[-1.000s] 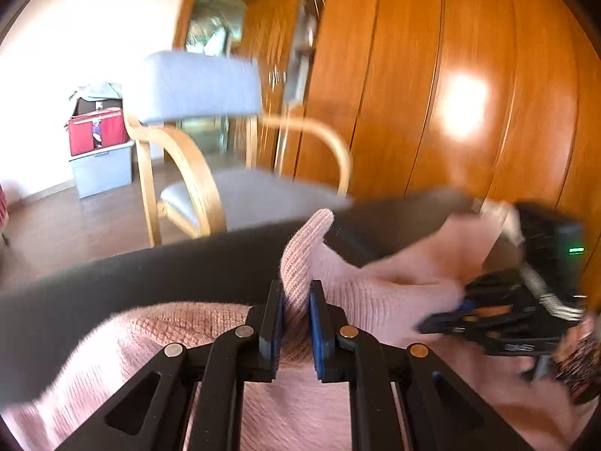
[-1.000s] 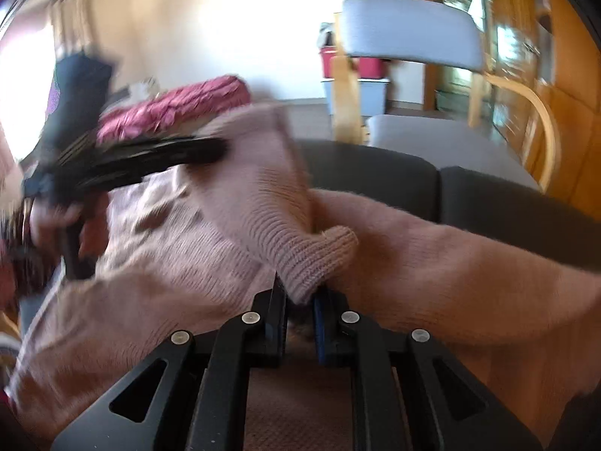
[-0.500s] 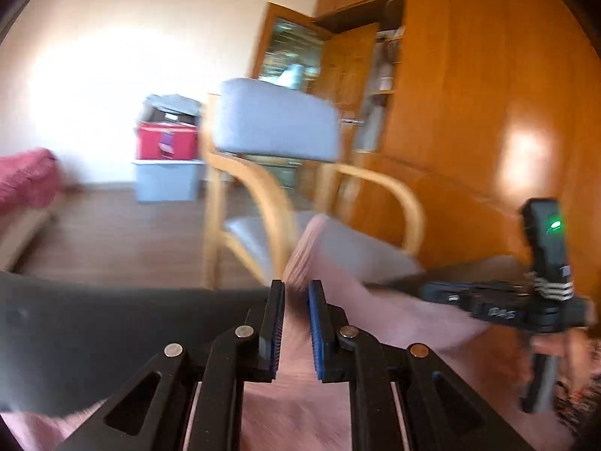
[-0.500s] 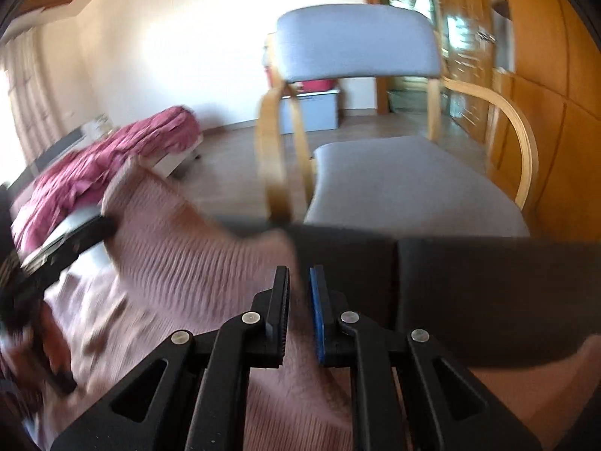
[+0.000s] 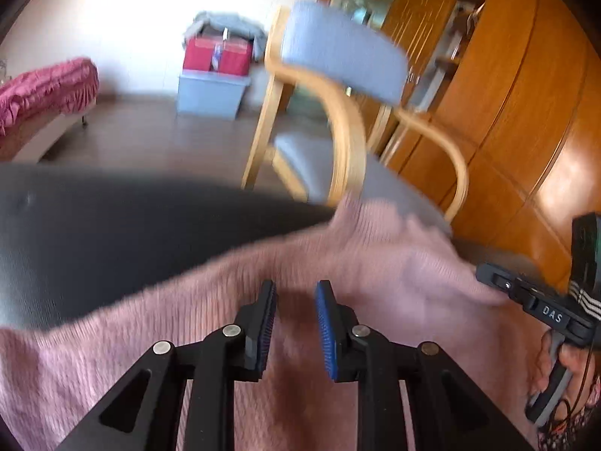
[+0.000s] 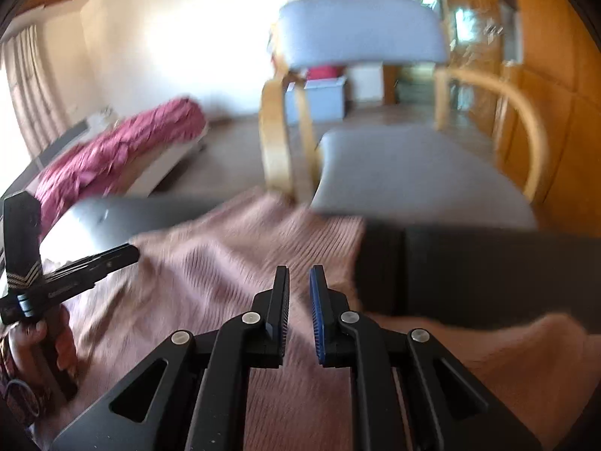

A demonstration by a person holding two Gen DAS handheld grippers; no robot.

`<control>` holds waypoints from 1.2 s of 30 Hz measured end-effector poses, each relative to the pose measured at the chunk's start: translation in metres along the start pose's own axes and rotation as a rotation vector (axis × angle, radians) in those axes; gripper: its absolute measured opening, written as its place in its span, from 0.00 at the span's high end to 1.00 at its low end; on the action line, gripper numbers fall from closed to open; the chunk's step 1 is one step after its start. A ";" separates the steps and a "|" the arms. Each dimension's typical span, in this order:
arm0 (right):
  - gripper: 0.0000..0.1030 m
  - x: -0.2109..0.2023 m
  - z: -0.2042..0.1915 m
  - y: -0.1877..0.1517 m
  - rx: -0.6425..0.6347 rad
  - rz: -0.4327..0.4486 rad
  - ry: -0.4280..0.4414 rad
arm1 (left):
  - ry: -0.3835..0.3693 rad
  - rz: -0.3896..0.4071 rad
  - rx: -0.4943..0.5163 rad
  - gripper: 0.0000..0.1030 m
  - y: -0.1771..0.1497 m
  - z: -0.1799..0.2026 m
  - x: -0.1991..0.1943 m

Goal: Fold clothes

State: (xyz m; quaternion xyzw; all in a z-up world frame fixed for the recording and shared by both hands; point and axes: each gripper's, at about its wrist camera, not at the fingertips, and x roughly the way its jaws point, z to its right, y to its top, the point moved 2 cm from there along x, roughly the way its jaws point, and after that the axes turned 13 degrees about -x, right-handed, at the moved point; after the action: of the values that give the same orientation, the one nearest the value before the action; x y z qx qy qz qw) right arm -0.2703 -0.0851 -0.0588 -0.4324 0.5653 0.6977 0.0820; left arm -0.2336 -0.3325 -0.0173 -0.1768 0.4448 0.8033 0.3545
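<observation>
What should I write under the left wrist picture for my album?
Open left gripper above a pink knit sweater on a dark surface, right gripper alongside, armchair behind.

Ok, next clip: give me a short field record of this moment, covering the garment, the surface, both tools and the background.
garment: pink sweater, spread flat, blurred
surface: dark table
left tool: open, nothing between the fingers, over the sweater
right tool: open, narrower gap, nothing held, over the sweater
background: wooden armchair with grey cushions beyond the table, red bedspread, wooden cabinets
</observation>
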 end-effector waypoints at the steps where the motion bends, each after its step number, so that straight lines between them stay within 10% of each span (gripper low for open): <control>1: 0.88 0.010 0.001 -0.001 -0.010 -0.034 -0.001 | -0.002 -0.013 -0.006 0.79 -0.003 -0.002 0.000; 7: 0.87 0.031 0.027 -0.004 -0.003 -0.069 -0.177 | -0.017 -0.088 -0.043 0.79 -0.018 -0.014 -0.003; 12: 0.85 0.029 0.056 -0.002 0.145 -0.048 -0.114 | -0.032 -0.108 -0.064 0.79 -0.021 -0.020 -0.004; 17: 0.85 -0.011 0.020 -0.003 0.009 0.025 -0.066 | -0.041 -0.107 -0.074 0.79 -0.022 -0.021 -0.003; 21: 0.84 -0.003 -0.004 -0.025 -0.110 -0.140 -0.093 | -0.052 -0.109 -0.085 0.79 -0.022 -0.022 -0.003; 27: 0.83 -0.040 -0.007 -0.076 -0.074 -0.161 -0.111 | -0.061 -0.115 -0.083 0.79 -0.024 -0.022 -0.004; 36: 0.85 -0.081 0.008 -0.077 0.016 -0.065 -0.083 | 0.028 -0.143 0.088 0.79 -0.045 0.005 -0.010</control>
State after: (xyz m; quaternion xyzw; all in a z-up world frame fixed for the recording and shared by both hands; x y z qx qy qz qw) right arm -0.1787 -0.0212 -0.0575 -0.4207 0.5524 0.7075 0.1315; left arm -0.1938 -0.3161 -0.0354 -0.2035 0.4706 0.7532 0.4121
